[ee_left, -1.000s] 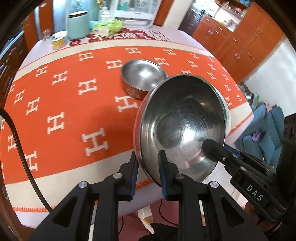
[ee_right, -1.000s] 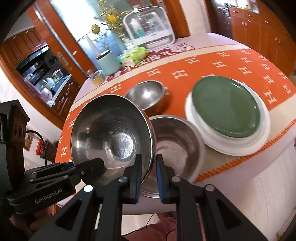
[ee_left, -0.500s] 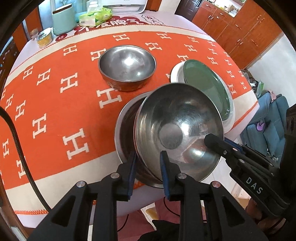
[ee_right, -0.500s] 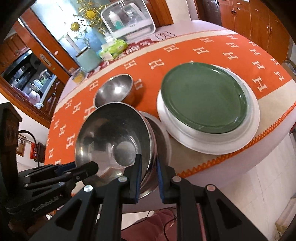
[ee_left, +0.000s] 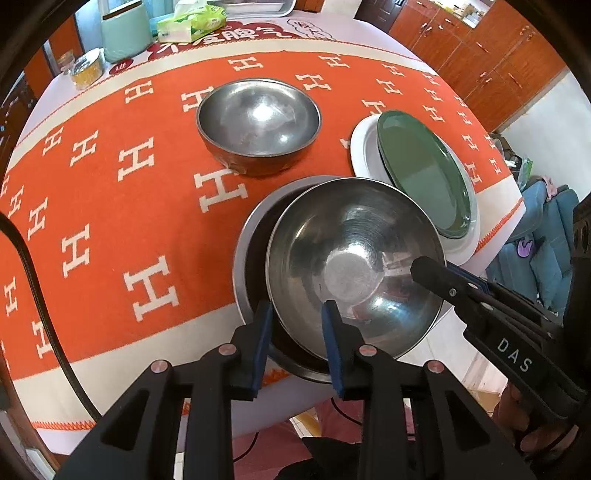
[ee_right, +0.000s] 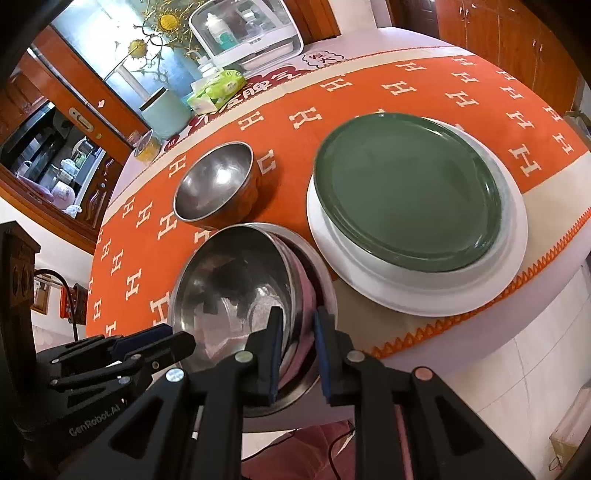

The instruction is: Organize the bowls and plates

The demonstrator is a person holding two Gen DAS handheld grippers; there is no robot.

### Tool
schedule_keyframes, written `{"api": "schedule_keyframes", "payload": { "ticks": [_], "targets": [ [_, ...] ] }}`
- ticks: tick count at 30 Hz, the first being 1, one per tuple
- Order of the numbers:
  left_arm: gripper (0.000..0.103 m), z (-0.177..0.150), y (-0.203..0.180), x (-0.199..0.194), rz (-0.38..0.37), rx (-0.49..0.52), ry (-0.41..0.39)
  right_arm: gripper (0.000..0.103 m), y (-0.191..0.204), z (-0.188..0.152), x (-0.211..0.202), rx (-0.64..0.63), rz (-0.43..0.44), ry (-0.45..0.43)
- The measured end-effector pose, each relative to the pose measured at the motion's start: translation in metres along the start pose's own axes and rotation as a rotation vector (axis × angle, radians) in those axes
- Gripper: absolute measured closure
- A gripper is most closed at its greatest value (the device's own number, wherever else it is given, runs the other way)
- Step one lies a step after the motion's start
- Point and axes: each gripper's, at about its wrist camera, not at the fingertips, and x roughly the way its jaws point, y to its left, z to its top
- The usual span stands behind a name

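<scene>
A steel bowl (ee_left: pixel 351 273) (ee_right: pixel 229 288) rests tilted inside a larger steel bowl (ee_left: pixel 247 236) (ee_right: pixel 325 280) at the table's near edge. My left gripper (ee_left: pixel 297 332) straddles its near rim; the jaws are opening and the pads stand off the thin wall. On the opposite rim, my right gripper (ee_right: pixel 297 339) has one finger inside the bowl and one outside, with a gap showing, so it is open. Each gripper also shows in the other's view: right gripper (ee_left: pixel 424 266), left gripper (ee_right: pixel 184 339). A smaller steel bowl (ee_left: pixel 258 118) (ee_right: pixel 218 181) sits farther back. A green plate (ee_left: pixel 424 173) (ee_right: pixel 406 188) lies on a white plate (ee_left: pixel 362 147) (ee_right: pixel 424 295).
The orange cloth (ee_left: pixel 110 221) covers the round table. At the far edge stand a mint canister (ee_left: pixel 125 29), a tissue pack (ee_left: pixel 192 18), a yellow jar (ee_left: pixel 86 70) and a clear-lidded box (ee_right: pixel 247 29). The stacked bowls overhang the near table edge; a blue sofa (ee_left: pixel 535 251) lies beyond.
Both grippers brought the steel bowl down from the air into the larger bowl. The gaps between both pairs of fingers have widened a little.
</scene>
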Motion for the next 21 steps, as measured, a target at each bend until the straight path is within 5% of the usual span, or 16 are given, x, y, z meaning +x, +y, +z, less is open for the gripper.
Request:
{"api": "schedule_keyframes", "payload": {
  "ticks": [14,21],
  "targets": [
    [0.072,0.000,0.012,-0.031,-0.041,0.116,-0.065,0.084,0.002,-0.009,-0.013,0.136,-0.060,-0.090],
    [0.060,0.003,0.024,-0.051,-0.041,0.161,-0.103,0.084,0.007,-0.015,-0.018,0.195,-0.071,-0.137]
  ]
}}
